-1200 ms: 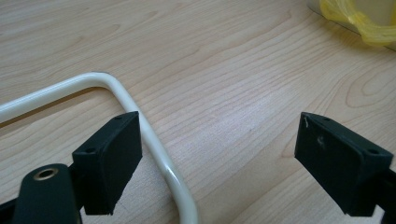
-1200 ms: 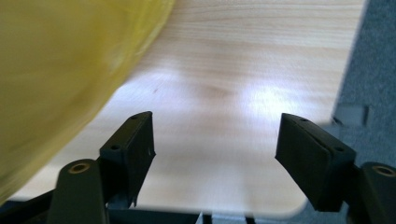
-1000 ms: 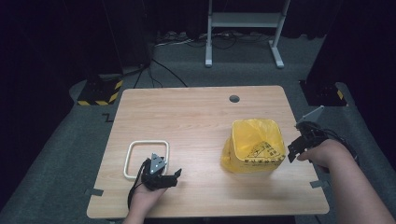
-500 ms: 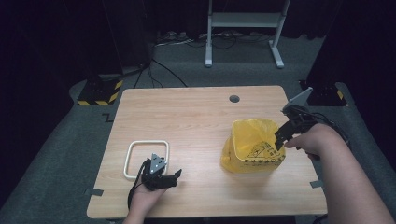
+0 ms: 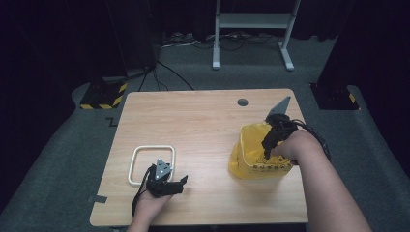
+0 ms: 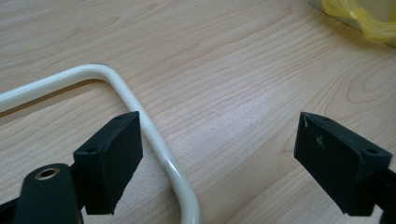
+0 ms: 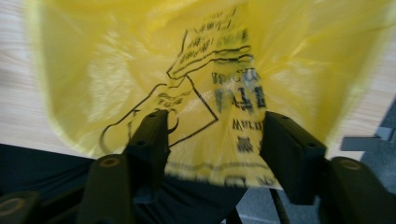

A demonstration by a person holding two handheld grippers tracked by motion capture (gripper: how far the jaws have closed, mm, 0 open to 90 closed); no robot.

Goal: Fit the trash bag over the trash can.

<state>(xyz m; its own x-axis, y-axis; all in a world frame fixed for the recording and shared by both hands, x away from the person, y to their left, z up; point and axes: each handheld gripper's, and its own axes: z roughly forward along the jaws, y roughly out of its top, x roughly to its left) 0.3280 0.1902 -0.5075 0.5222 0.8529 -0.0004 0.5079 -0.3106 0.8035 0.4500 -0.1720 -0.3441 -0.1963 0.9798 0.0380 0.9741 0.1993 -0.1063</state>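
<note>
The yellow bag [image 5: 258, 154], standing at the table's [image 5: 203, 121] right side, has the right gripper [image 5: 269, 145] at its rim, jaws half apart and just been closing with plastic between them; next, pinch firmly; left gripper [image 5: 183, 182] rests open beside the white frame [image 5: 140, 151].

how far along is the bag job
Early. Done: the yellow bag stands open on the table. In hand: the right hand-held gripper is at the bag's rim, its jaws just closing, plastic between them but not yet pinched. Left: the left hand-held gripper waits open beside the white frame, untouched.
</note>
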